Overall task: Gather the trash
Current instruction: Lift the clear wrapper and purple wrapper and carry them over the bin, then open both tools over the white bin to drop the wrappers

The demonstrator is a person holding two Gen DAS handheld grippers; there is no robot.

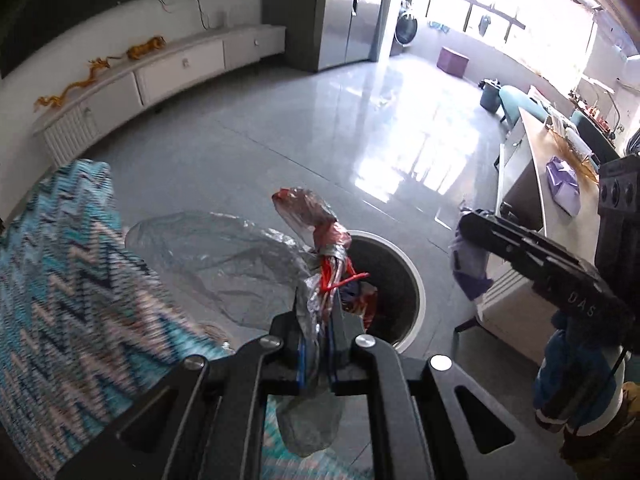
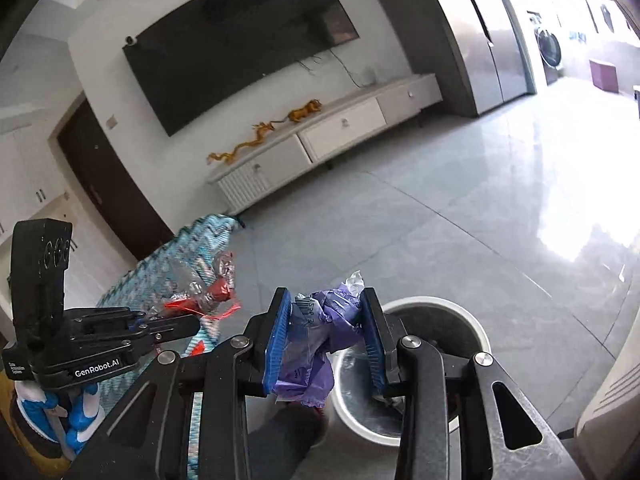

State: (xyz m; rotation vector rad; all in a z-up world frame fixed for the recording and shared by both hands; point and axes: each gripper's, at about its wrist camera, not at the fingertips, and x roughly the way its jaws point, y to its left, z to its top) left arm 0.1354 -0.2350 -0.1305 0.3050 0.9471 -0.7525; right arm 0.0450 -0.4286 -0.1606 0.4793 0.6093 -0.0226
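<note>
My left gripper [image 1: 318,312] is shut on a crumpled clear plastic wrapper with red print [image 1: 316,236] and holds it in the air, just left of a round white-rimmed trash bin [image 1: 404,280] on the floor. It also shows in the right wrist view [image 2: 176,322], where the wrapper [image 2: 208,296] sticks out of it. My right gripper [image 2: 326,320] is shut on a crumpled purple wrapper [image 2: 324,320] and holds it above the left edge of the bin [image 2: 476,328]. In the left wrist view the right gripper [image 1: 470,240] holds the purple wrapper [image 1: 468,268] right of the bin.
A blue zigzag-patterned cloth [image 1: 60,280] covers furniture at the left. A table [image 1: 532,184] with a purple item [image 1: 564,184] stands at the right. A white TV cabinet [image 2: 320,140] lines the far wall. A grey fridge [image 1: 348,12] stands behind. The grey tiled floor [image 1: 280,132] lies between.
</note>
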